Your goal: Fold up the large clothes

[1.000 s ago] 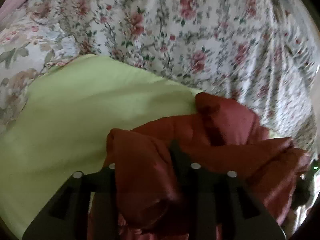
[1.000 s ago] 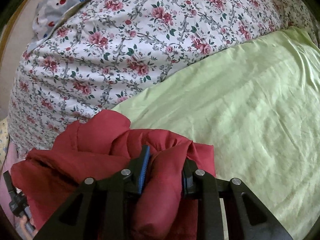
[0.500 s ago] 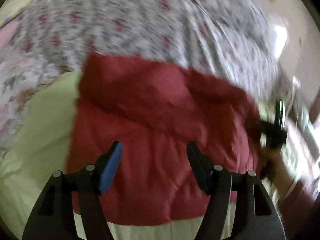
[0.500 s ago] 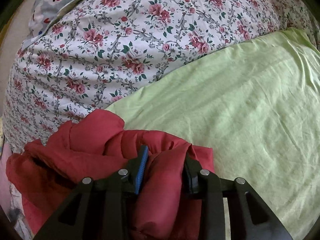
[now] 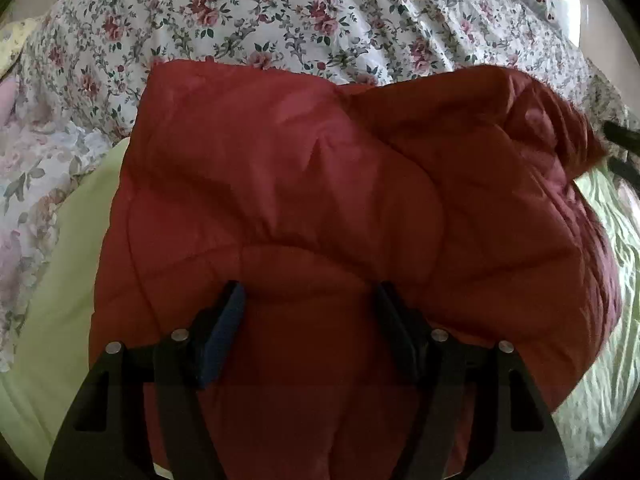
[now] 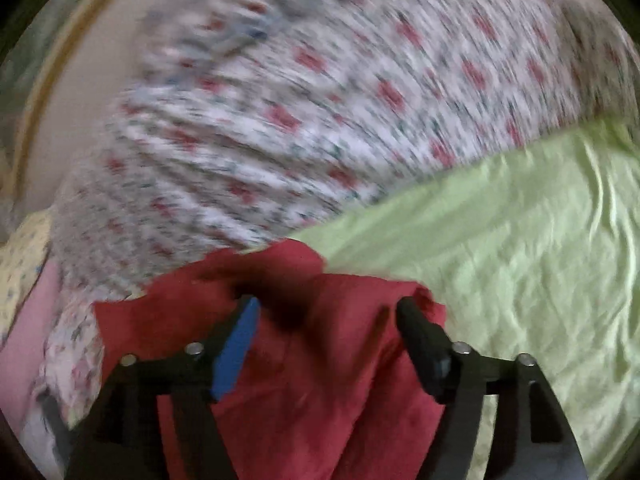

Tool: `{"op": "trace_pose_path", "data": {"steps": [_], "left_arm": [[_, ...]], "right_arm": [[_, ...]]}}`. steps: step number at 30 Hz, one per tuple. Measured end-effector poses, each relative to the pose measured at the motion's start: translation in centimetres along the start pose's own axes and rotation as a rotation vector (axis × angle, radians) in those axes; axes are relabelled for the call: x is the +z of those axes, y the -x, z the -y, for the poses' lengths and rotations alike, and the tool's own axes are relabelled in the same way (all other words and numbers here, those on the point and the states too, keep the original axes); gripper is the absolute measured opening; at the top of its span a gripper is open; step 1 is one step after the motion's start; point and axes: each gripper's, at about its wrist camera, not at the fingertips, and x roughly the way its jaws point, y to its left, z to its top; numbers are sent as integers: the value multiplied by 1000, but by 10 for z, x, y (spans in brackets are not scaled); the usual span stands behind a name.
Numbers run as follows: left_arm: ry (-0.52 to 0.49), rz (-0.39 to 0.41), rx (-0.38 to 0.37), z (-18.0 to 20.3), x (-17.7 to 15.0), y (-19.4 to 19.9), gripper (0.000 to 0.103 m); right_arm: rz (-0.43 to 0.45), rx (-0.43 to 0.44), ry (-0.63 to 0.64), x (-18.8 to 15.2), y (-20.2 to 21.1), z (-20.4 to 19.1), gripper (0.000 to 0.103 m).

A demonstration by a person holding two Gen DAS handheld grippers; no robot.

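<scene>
A red quilted puffy jacket point(image 5: 320, 184) lies spread on the light green sheet point(image 5: 48, 320), filling most of the left wrist view. My left gripper point(image 5: 308, 300) is open just above the jacket's near part, holding nothing. In the blurred right wrist view the jacket point(image 6: 320, 360) lies bunched under my right gripper point(image 6: 328, 312), which is open with its fingers spread over the red cloth. The tip of the right gripper point(image 5: 622, 140) shows at the right edge of the left wrist view, beside the jacket's far corner.
A white bedcover with red flowers point(image 5: 280, 20) lies beyond the jacket and also shows in the right wrist view point(image 6: 300, 100). The green sheet point(image 6: 520, 240) stretches to the right. A pink and yellow cloth point(image 6: 24, 300) lies at the far left.
Both grippers have opened and let go of the jacket: the left one first, the right one just now. The jacket has dropped and spread flat on the green sheet. The right wrist view is swinging.
</scene>
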Motion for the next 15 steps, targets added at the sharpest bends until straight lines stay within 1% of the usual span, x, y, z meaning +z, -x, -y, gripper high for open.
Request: {"op": "trace_pose_path", "data": {"steps": [1, 2, 5, 6, 7, 9, 11, 15], "left_arm": [[4, 0, 2, -1, 0, -1, 69], [7, -1, 3, -2, 1, -2, 69], [15, -6, 14, -3, 2, -4, 69], [17, -9, 16, -4, 3, -5, 69], [18, -10, 19, -6, 4, -5, 69], [23, -9, 28, -12, 7, -5, 69], [38, -11, 35, -22, 8, -5, 68], [97, -22, 56, -49, 15, -13, 68]], "right_arm": [[-14, 19, 40, -5, 3, -10, 82], [-40, 36, 77, -10, 3, -18, 82], [-191, 79, 180, -36, -19, -40, 82], [-217, 78, 201, -42, -26, -44, 82], [-240, 60, 227, -49, -35, -46, 81], [-268, 13, 242, -56, -51, -44, 81], [-260, -31, 216, -53, -65, -31, 81], [-267, -61, 142, -41, -86, -8, 81]]}}
